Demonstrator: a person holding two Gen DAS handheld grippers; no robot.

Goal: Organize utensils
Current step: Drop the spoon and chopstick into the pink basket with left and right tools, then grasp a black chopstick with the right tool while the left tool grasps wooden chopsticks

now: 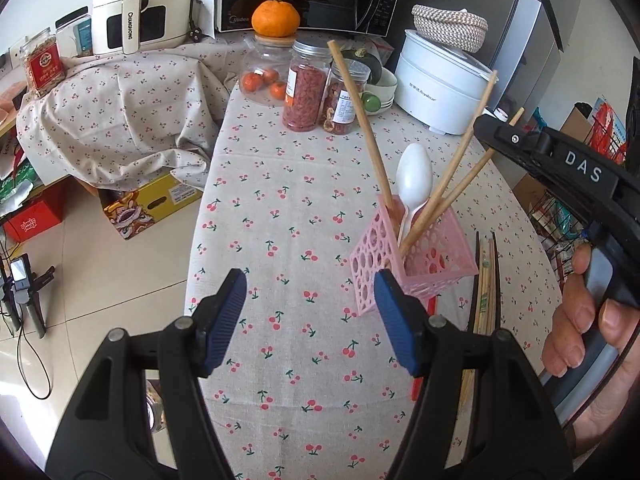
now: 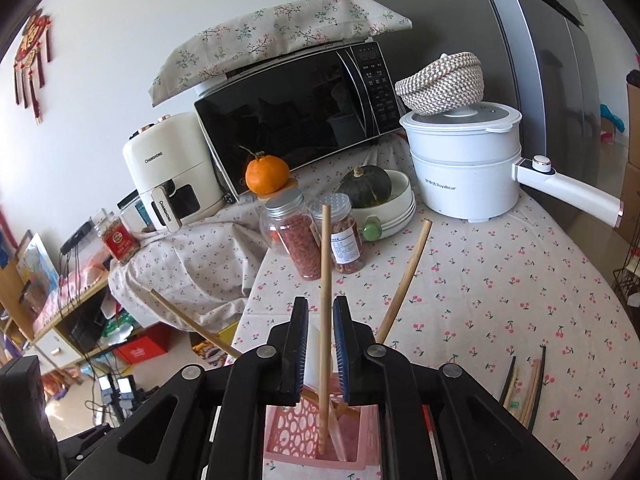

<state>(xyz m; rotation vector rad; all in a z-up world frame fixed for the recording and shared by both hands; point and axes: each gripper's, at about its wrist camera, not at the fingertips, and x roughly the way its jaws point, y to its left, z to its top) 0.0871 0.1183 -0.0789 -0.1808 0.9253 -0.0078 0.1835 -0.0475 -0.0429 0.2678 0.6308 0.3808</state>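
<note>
A pink perforated holder (image 1: 416, 256) stands on the cherry-print tablecloth (image 1: 288, 216). It holds three wooden chopsticks (image 1: 362, 120) and a white plastic spoon (image 1: 414, 176). My left gripper (image 1: 310, 320) is open and empty, just in front and left of the holder. My right gripper (image 2: 320, 348) hovers above the holder (image 2: 316, 436), its jaws a little apart on either side of an upright chopstick (image 2: 325, 280) that stands in the holder. Loose chopsticks (image 1: 486, 280) lie on the cloth to the right of the holder.
Jars of dried food (image 1: 306, 88), a glass jar with an orange (image 1: 276, 18) on top, a squash in a bowl (image 2: 366, 184), a white cooker (image 2: 464, 164), a microwave (image 2: 296, 116) and an air fryer (image 1: 140, 4) crowd the table's far side. The floor lies to the left.
</note>
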